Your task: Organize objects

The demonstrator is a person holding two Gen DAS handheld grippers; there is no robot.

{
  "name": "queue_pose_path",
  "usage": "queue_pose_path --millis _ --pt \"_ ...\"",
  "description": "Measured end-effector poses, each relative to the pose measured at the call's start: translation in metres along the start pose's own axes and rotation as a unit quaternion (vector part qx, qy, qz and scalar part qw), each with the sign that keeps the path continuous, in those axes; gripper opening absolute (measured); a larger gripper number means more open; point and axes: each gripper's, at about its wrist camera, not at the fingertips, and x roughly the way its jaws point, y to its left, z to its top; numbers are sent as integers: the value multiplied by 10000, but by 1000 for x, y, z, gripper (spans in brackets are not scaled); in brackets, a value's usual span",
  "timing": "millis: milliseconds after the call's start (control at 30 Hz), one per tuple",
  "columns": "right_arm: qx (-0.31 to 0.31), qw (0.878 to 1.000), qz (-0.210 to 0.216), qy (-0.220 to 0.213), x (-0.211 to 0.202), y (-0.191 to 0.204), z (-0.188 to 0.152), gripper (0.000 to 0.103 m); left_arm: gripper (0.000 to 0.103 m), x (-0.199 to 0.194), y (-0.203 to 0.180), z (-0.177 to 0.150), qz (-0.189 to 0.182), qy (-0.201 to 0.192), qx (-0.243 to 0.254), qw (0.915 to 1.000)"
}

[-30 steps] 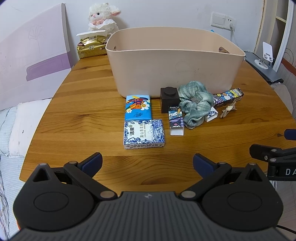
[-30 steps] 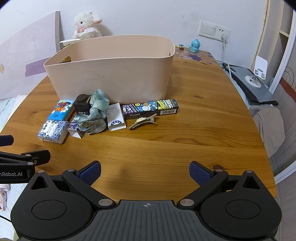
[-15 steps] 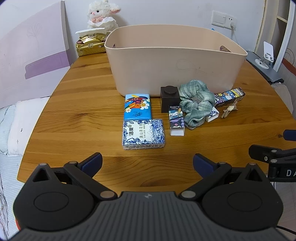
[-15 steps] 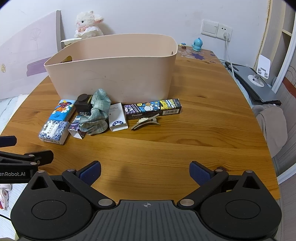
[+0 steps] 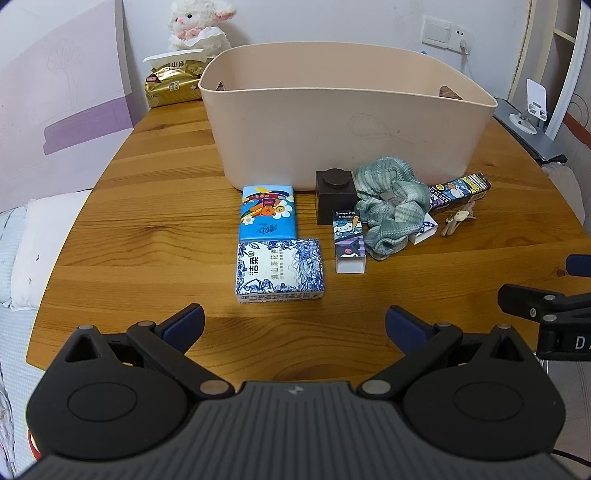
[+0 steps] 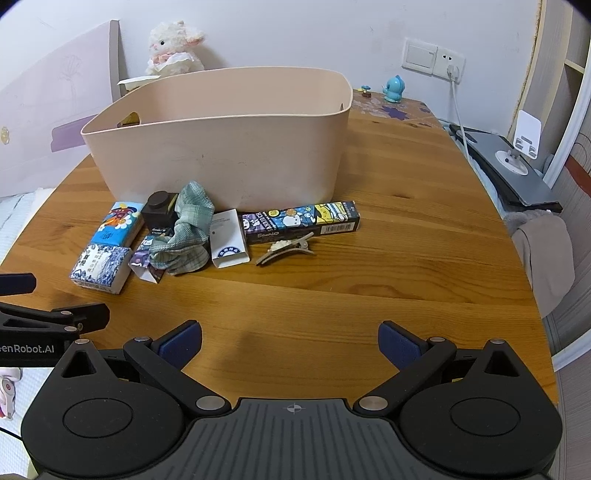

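A beige bin (image 5: 332, 122) (image 6: 221, 155) stands on the wooden table (image 5: 147, 221). In front of it lie a blue tissue pack (image 5: 267, 214), a blue-and-white tissue pack (image 5: 279, 269) (image 6: 101, 266), a dark cube (image 5: 334, 195), a green scrunchie (image 5: 391, 206) (image 6: 184, 229), a small cartoon box (image 5: 349, 240), a white box (image 6: 228, 238), a long cartoon box (image 6: 299, 221) and a hair clip (image 6: 284, 249). My left gripper (image 5: 293, 325) is open and empty, just short of the blue-and-white pack. My right gripper (image 6: 290, 343) is open and empty, well short of the hair clip.
A plush lamb (image 5: 197, 22) and a gold packet (image 5: 173, 83) sit behind the bin. A blue figurine (image 6: 394, 88) and a cable (image 6: 460, 118) are at the table's far right. A grey stand (image 6: 517, 166) lies off the right edge. A bed (image 5: 22, 240) is at left.
Both grippers have drifted slightly closer to the objects and bin; the view has shifted a little. Nothing on the table has moved, and both stay open.
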Motion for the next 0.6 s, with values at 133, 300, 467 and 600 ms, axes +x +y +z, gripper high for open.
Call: queue_pose_path --millis 133,300,467,600 --pt "-34 10000 26 -13 2 0 3 103 103 4 1 1 -8 36 -38 10000" --pt "-154 9999 29 -19 5 3 6 103 103 11 6 3 -21 129 -168 9998" --pt "-133 9999 89 11 10 2 7 103 103 16 8 4 -54 191 -233 9995" --pt "-151 9998 156 21 16 1 9 103 103 23 11 5 -84 269 -304 9991"
